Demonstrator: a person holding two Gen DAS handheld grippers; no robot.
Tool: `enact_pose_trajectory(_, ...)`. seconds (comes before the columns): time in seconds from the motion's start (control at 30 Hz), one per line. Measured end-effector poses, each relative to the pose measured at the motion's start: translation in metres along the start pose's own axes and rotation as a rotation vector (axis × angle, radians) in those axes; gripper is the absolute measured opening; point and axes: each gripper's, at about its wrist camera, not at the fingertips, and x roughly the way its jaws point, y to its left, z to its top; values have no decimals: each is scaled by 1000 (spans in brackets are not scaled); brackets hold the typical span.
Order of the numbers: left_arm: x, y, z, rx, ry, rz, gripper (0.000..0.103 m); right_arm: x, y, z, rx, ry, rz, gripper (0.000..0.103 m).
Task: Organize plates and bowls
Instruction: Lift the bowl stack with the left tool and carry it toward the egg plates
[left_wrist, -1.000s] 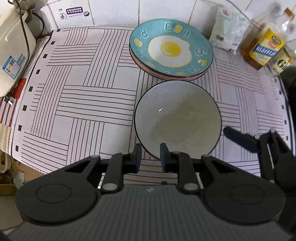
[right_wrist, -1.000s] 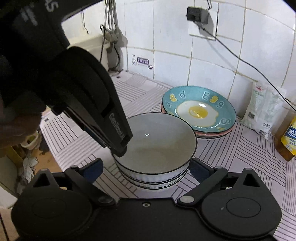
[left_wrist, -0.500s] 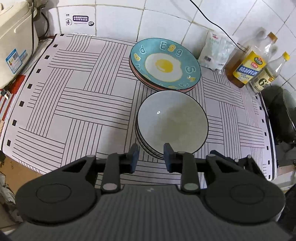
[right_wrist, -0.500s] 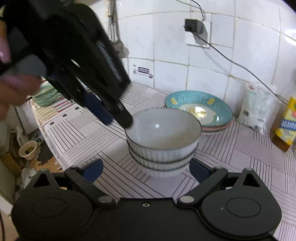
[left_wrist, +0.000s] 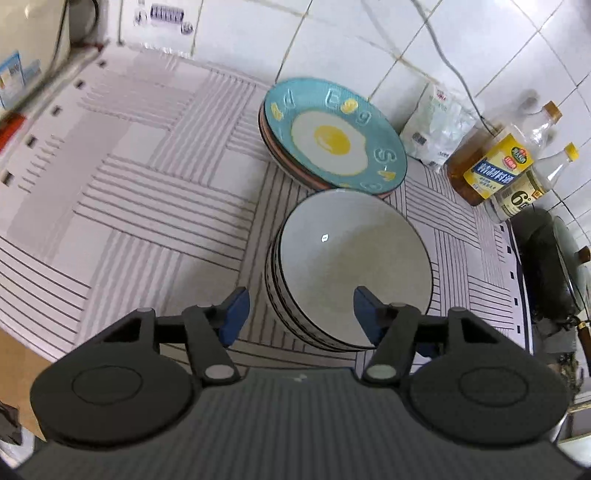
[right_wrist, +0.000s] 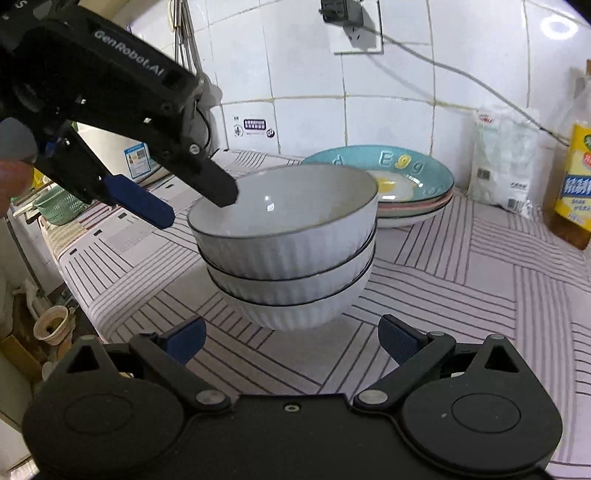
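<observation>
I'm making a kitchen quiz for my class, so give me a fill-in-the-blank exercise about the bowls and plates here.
1. The ribbed white bowls with dark rims form a stack of ____ bowls.
2. The top teal plate pictures a fried ____.
3. The plate stack sits between the bowls and the tiled ____.
4. The right gripper holds ____.

Answers: three; egg; wall; nothing

Three white ribbed bowls (right_wrist: 291, 251) sit nested in one stack near the middle of the table (left_wrist: 129, 206). Just beyond them, toward the far wall, is a stack of plates (right_wrist: 399, 192): one teal egg-print plate on top and, judging by the edges below it, perhaps two or three more, though the exact count is hard to read. At the far right stand two bottles (left_wrist: 491, 166) with yellow labels and one white packet (left_wrist: 436, 129). Two tongs are in view, one left (left_wrist: 299, 314) and one right (right_wrist: 291, 341).
</observation>
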Motion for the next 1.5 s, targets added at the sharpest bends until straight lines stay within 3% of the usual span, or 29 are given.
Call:
enact_pose_trajectory(0.3, 33, 17, 0, -86, 33, -47, 60, 33, -5, 2, 49, -5, 22, 101)
enact_pose_trajectory(0.53, 47, 20, 3, -67, 48, -123, 57, 45, -3, 5, 24, -13, 22, 101)
enact_pose_trajectory(0.7, 47, 20, 3, -47, 30, -97, 44, 46, 2, 6, 4, -30, 12, 102)
enact_pose_trajectory(0.87, 46, 21, -1, -40, 6, -99, 44, 44, 1, 6, 10, -35, 11, 102)
enact_pose_trajectory(1.1, 49, 27, 1, -96, 13, -124, 44, 48, -7, 12, 21, -19, 58, 102)
enact_pose_trajectory(1.3, 50, 29, 1, -81, 34, -141, 44, 49, -6, 15, 3, 8, 56, 102)
enact_pose_trajectory(1.5, 49, 22, 3, -58, 50, -102, 44, 48, -4, 15, -9, 3, 54, 101)
